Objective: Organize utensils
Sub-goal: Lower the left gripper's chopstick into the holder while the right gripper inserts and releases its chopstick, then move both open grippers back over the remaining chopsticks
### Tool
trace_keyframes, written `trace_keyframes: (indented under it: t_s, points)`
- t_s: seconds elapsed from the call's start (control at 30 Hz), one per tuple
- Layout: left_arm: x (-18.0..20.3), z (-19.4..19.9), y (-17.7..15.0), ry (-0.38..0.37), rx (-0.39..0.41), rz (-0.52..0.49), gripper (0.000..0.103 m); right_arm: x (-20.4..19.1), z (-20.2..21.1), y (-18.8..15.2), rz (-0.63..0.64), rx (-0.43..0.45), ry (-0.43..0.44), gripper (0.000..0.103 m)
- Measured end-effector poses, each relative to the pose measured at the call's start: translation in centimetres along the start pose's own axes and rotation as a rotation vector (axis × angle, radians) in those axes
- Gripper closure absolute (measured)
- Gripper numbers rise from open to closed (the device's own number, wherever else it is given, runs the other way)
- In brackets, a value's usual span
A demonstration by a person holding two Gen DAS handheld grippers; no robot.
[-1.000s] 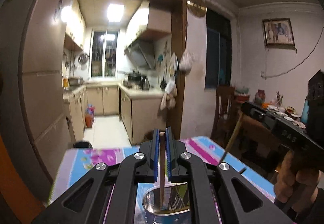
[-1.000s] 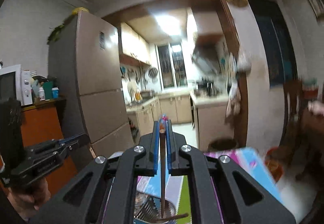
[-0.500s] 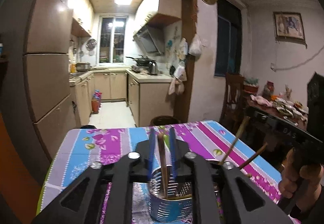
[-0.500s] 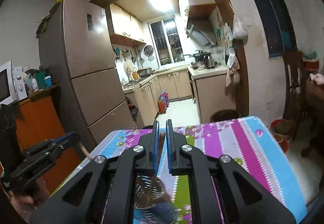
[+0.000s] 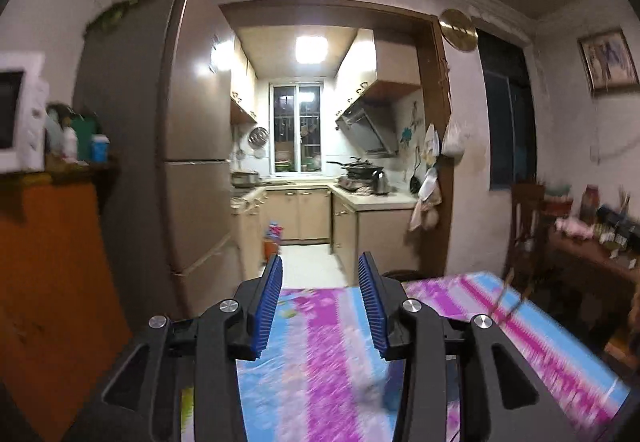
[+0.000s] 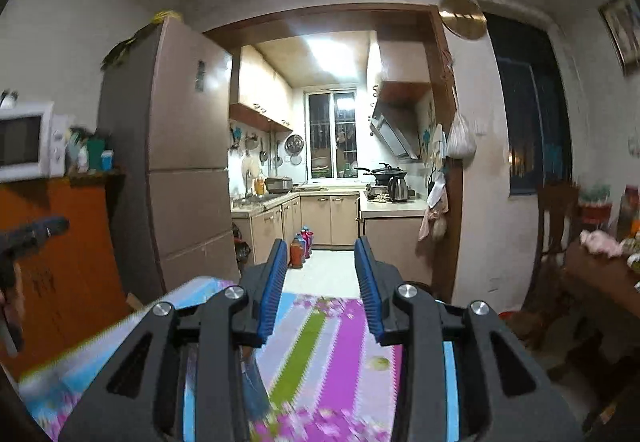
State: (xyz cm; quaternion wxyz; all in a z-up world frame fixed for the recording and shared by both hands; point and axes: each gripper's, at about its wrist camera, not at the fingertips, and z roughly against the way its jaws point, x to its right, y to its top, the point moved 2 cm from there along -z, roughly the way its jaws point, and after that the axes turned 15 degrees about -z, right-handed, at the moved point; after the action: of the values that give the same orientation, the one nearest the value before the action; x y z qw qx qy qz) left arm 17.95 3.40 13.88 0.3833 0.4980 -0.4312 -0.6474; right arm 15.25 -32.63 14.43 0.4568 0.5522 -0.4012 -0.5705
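My left gripper (image 5: 320, 306) is open and empty above the striped tablecloth (image 5: 332, 374). Thin brown chopstick ends (image 5: 505, 298) show blurred to its right; the metal can is hidden behind the finger. My right gripper (image 6: 321, 286) is open and empty above the same tablecloth (image 6: 320, 346). A blurred dark shape (image 6: 252, 382) shows low by its left finger; I cannot tell what it is. The left gripper (image 6: 36, 230) shows at the left edge of the right wrist view.
A tall fridge (image 5: 188, 170) and an orange cabinet (image 5: 52, 282) with a microwave (image 5: 18, 118) stand to the left. The kitchen doorway (image 5: 304, 202) lies ahead. A wooden chair (image 5: 524, 234) and a cluttered side table (image 5: 592, 254) stand at the right.
Both grippers have opened and let go of their chopsticks into the can. Both have lifted and pulled back, so the can has dropped out of view.
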Motion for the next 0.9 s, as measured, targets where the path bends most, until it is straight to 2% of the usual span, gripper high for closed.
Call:
trace_keyframes:
  t_s: [0.13,0.37,0.43,0.57,0.73,0.9]
  points:
    - [1.9,4.7,-3.5,-0.032,-0.081,-0.092,0.062,-0.2,4.4,-3.0,0.107,-0.033,-0.035,0.069]
    - [9.1,12.7,-12.5,-0.223,-0.209,-0.270,0.062,-1.4,11.0,-10.8,0.128,-0.203,-0.076,0.069]
    - [11.3,14.5,-15.0,-0.251,-0.231,-0.314,0.062,-2.3,12.4,-12.9,0.138,-0.245,-0.088,0.070]
    - [14.0,16.6,-18.0,-0.338,-0.257,-0.290,0.063,-4.6,15.4,-17.6,0.155,-0.333,-0.090,0.070]
    - [16.3,17.4,-21.4,-0.330,-0.283,-0.283,0.063,-7.6,17.4,-23.5,0.137,-0.438,-0.042,0.070]
    - [17.4,17.2,-22.7,-0.284,-0.282,-0.306,0.063,-9.8,17.3,-27.1,0.136,-0.502,-0.021,0.070]
